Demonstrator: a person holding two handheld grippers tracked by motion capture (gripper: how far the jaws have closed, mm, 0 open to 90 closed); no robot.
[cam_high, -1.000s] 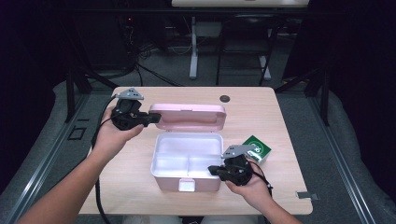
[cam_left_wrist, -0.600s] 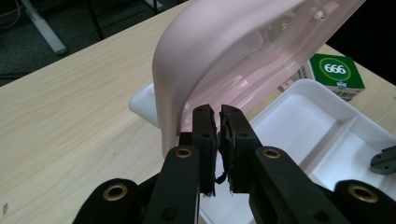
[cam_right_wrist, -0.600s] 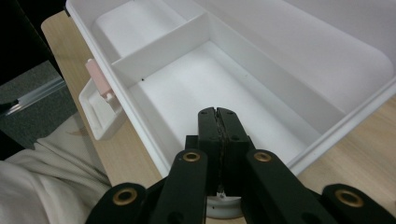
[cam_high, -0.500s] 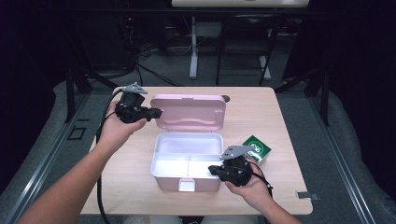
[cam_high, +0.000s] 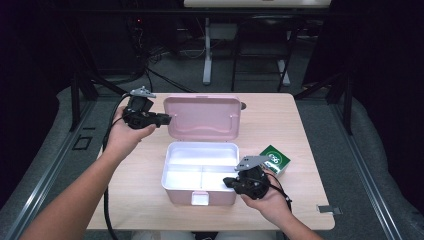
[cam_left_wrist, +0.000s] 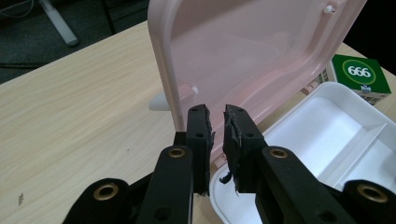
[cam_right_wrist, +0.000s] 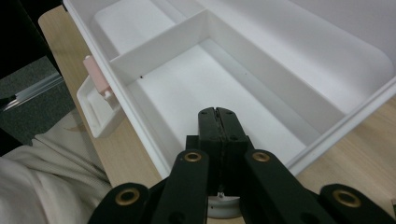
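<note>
A pale pink lunch box sits open near the front-middle of a light wood-grain table, its hinged lid standing up behind the white, divided base; a long compartment runs along the back and two smaller ones lie in front, with a pink-and-white latch on the near wall. In the left gripper view the lid's inner face is a smooth, glossy pink with a raised rim and small white pegs. A small green carton marked "666" lies on the table just beside the box's right end. Around the table the room is dark, with grey flooring, trailing cables and the white leg of another desk behind. The left gripper, held in the person's left hand, hovers at the lid's left edge; its jaws have just been opening and now stand a narrow gap apart, nothing pressed between the pads, the lid's rim just beyond their tips. The right gripper, in the right hand, rests at the box's front right corner with its jaws clenched together on nothing, their tips over the front right compartment in the right gripper view.
</note>
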